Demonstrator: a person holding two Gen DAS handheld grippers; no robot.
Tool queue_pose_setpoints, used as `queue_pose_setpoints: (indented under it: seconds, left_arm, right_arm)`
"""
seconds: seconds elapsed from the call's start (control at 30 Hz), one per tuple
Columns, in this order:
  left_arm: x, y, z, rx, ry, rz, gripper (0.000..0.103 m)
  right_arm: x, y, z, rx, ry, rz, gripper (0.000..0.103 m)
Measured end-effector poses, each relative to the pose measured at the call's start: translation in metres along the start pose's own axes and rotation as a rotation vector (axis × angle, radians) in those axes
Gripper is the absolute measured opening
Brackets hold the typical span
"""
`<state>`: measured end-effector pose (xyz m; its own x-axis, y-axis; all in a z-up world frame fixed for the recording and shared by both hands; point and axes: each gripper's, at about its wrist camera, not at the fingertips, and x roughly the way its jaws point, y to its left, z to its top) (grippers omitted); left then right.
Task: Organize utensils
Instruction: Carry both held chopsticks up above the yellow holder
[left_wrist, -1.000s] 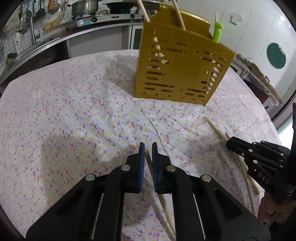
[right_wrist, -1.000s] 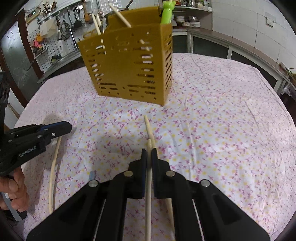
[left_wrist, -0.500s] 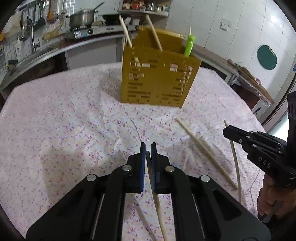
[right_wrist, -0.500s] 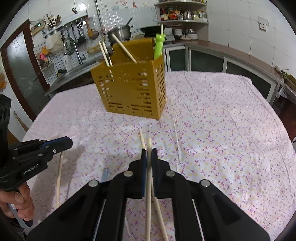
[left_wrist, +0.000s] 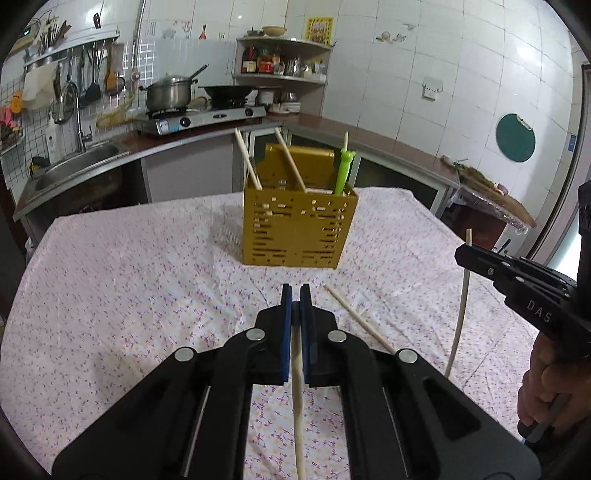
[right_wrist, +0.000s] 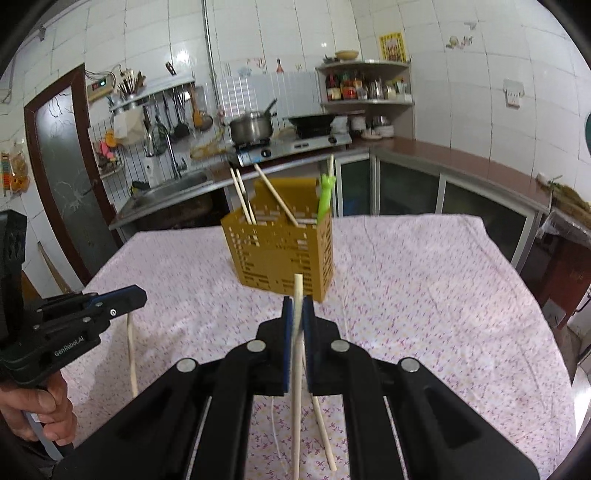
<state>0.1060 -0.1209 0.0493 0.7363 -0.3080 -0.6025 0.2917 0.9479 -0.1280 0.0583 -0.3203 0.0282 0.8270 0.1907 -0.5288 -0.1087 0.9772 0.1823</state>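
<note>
A perforated gold utensil holder (left_wrist: 295, 229) (right_wrist: 280, 254) stands mid-table on the floral cloth, with several chopsticks and a green utensil (left_wrist: 343, 173) sticking out of it. My left gripper (left_wrist: 295, 291) (right_wrist: 136, 293) is shut on a pale chopstick (left_wrist: 297, 387) that hangs down from its blue pads, above the table. My right gripper (right_wrist: 297, 306) (left_wrist: 461, 254) is shut on another chopstick (right_wrist: 295, 406) held nearly upright, its tip poking above the pads. One more chopstick (left_wrist: 354, 317) (right_wrist: 323, 432) lies on the cloth between me and the holder.
Behind the table runs a kitchen counter with a sink (left_wrist: 74, 166), a stove carrying a pot (left_wrist: 168, 96) and a wok, and corner shelves (right_wrist: 365, 96). A person's hand (right_wrist: 40, 417) grips each tool's handle. The table's right edge (right_wrist: 532, 306) drops off near cabinets.
Both grippers have risen and pulled back from the holder, each lifting its chopstick off the cloth. The holder now sits smaller and farther off in both views.
</note>
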Motion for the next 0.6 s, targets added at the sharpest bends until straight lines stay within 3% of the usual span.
queue_pose_setpoints:
  seconds: [0.6]
  left_arm:
    - [-0.052, 0.002, 0.022, 0.004, -0.132, 0.019, 0.003]
  right_arm:
    - [-0.041, 0.012, 0.028, -0.033, -0.096, -0.022, 0.006]
